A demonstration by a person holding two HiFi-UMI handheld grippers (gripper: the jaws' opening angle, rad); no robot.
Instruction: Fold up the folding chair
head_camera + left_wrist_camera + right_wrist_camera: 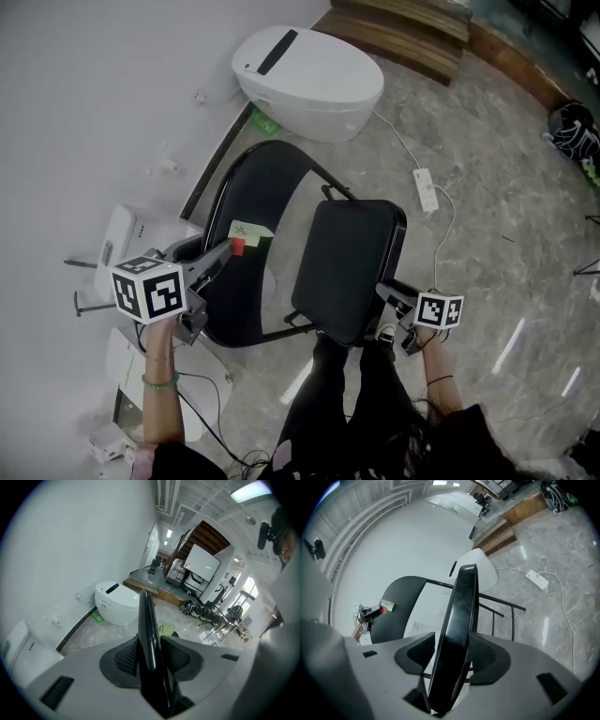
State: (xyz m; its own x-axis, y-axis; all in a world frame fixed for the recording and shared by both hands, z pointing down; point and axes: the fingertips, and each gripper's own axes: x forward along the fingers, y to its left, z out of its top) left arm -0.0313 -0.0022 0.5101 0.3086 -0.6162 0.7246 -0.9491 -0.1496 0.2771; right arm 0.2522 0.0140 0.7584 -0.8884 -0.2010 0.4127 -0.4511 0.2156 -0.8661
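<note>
We are half-folding the folding chair (267, 173) by the left wall (94, 94).
We are clamping left gripper (230, 247) on backrest (147, 620), right gripper (382, 291) on raised seat (349, 262); closing them together remains.

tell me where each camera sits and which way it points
Head view: on the person's head, looking steeply down at the folding chair; shows left gripper, right gripper, arms, legs.
Left gripper view: on the left gripper, looking along its jaws, shut on the backrest, toward the toilet.
Right gripper view: on the right gripper, jaws shut on the seat, facing the backrest and left gripper.
Shared: head and right gripper views both show the power strip.
</note>
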